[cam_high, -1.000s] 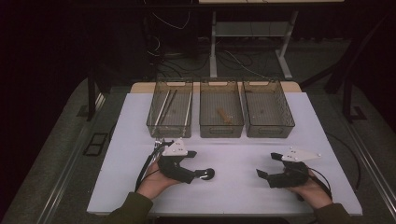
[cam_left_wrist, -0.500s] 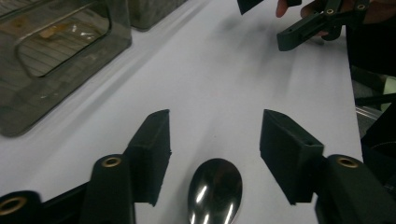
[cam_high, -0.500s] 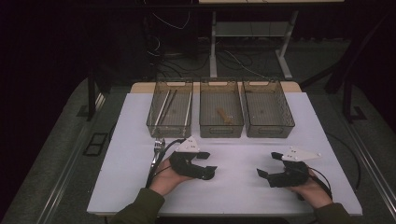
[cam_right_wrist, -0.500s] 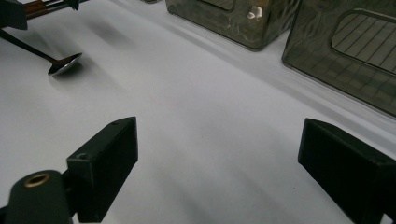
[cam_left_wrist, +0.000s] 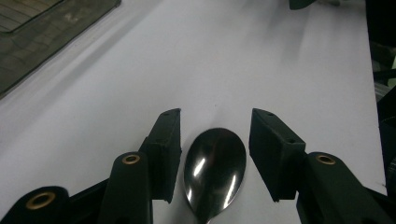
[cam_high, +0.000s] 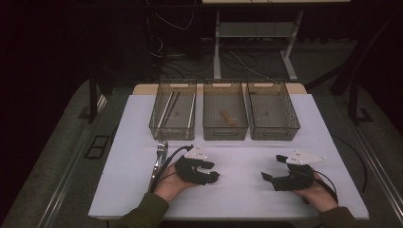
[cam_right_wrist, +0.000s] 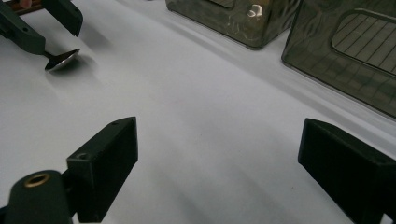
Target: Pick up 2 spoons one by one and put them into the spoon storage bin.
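the left gripper view showed a spoon (cam_left_wrist: pixel 215 170) between the left gripper (cam_left_wrist: pixel 214 154) jaws, bowl toward 12 o'clock, long axis running 6 to 12; the jaws had just been closing, pads not yet touching it. the high view hid it. the right gripper (cam_right_wrist: pixel 217 168) gaped, released, over the white table (cam_high: pixel 247 156).

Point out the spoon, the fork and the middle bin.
spoon (cam_left_wrist: pixel 215 170), left gripper view, middle of its bowl.
fork (cam_high: pixel 160 149), high view, its tines.
middle bin (cam_high: pixel 225 133), high view, its near wall.
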